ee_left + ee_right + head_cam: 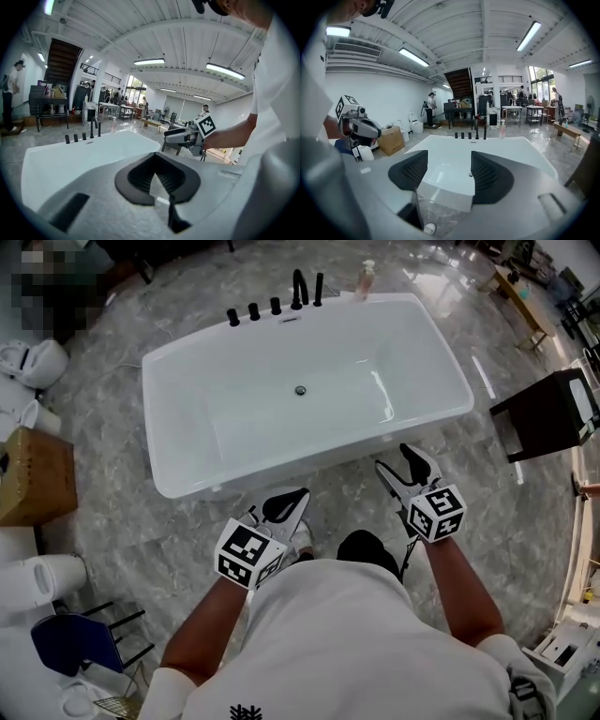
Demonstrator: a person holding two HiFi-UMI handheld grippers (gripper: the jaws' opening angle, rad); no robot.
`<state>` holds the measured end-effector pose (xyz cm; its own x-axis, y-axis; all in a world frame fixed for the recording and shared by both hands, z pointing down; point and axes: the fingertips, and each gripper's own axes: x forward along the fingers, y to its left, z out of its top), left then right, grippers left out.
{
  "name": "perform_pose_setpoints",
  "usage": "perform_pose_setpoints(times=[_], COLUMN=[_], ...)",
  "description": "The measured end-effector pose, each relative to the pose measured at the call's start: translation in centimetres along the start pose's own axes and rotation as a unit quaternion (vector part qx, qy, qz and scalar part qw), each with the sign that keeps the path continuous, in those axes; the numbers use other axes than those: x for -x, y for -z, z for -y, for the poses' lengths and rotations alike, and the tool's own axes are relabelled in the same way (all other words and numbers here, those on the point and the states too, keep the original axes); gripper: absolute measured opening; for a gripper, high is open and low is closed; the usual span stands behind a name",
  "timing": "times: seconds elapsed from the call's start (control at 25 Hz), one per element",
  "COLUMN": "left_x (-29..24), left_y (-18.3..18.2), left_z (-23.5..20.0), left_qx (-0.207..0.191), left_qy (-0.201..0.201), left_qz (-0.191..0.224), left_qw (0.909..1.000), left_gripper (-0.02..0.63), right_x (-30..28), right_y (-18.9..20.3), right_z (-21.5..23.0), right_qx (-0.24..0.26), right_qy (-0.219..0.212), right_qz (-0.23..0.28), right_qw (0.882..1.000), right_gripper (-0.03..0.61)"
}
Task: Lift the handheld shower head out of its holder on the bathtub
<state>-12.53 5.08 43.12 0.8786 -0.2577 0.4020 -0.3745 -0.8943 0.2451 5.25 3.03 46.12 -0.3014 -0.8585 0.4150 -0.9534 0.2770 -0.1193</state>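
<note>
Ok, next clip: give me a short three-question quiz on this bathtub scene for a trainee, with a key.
1. True or false: the fingers of the right gripper stand apart with nothing held between them.
2. Where on the bathtub do the black tap fittings stand? A) the rim far from the person B) the rim nearest the person C) inside the basin
3. Does the left gripper or the right gripper touch the handheld shower head?
Key: 1 true; 2 A; 3 no, both are at the near side of the tub.
</note>
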Motion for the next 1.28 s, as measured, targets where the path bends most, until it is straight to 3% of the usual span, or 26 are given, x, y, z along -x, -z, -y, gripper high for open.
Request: perform_pose_setpoints(times=[0.4,0.68,0.92,1.28], left_x=[-2.4,-8.4,-14.9,-21.7], left_y=[-2.3,-6.1,-9.7,-11.0], left_z=[-6.0,-11.1,-14.2,-18.6], left_qx=[0.009,0.019,0.032,0.070], left_qy=[-0.023,-0.074,-0.087,-0.124], left_qz=[-0.003,-0.009,-0.018,-0.051], left_qw=[0.9997,0.9971,0.9955,0.9885], left_gripper=[0.006,0.006,0.006,0.006], right_x=[-8.9,-16.7,-23.7,-35.6], right_y=[-4.0,-6.6,-9.1,-8.5], right_z=[3.8,11.1,17.3,26.5], right_qx=[0.023,0.042,0.070,0.072], right_qy=[-0.034,-0.079,-0.110,-0.135], right_qz=[-0.011,-0.021,-0.034,-0.062], right_qw=[0.999,0.996,0.991,0.986], right_gripper=[0.299,0.298,0.293,0.274])
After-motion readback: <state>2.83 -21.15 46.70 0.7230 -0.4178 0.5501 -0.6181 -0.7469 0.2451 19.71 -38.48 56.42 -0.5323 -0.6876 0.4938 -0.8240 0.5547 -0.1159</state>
